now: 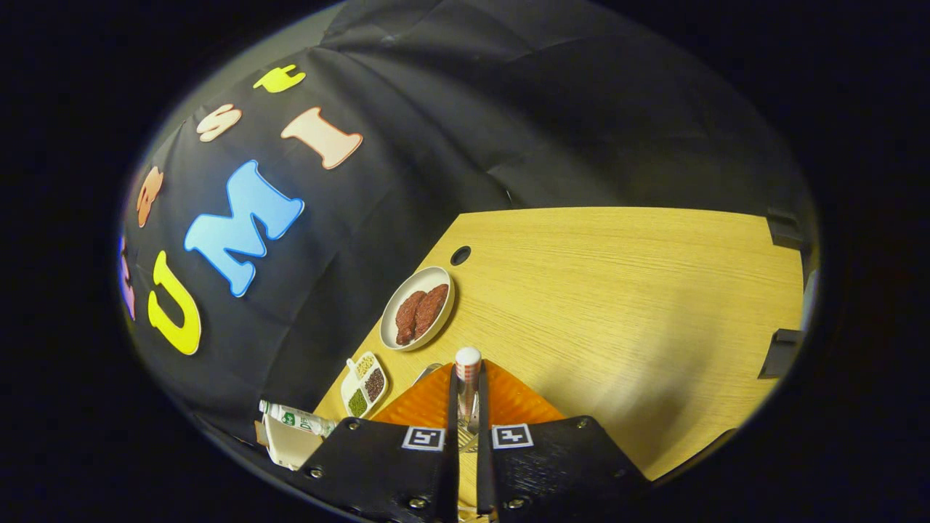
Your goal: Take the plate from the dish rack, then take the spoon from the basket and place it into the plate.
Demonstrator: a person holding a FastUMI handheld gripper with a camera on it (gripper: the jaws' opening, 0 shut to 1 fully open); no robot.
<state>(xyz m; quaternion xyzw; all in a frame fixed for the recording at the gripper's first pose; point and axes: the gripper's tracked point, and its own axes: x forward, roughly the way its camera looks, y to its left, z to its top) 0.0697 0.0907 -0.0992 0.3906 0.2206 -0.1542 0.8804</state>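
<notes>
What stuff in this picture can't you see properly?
- The spoon in the gripper view: its handle sticks up between the claw fingers, which hide its lower end.
- The orange basket: the claw body covers its near part, so what it holds is unclear.
- The small tray with compartments: too small to tell what fills them.
- The white packet: cut off by the claw body.
- The reddish food on the plate: too small to name.
</notes>
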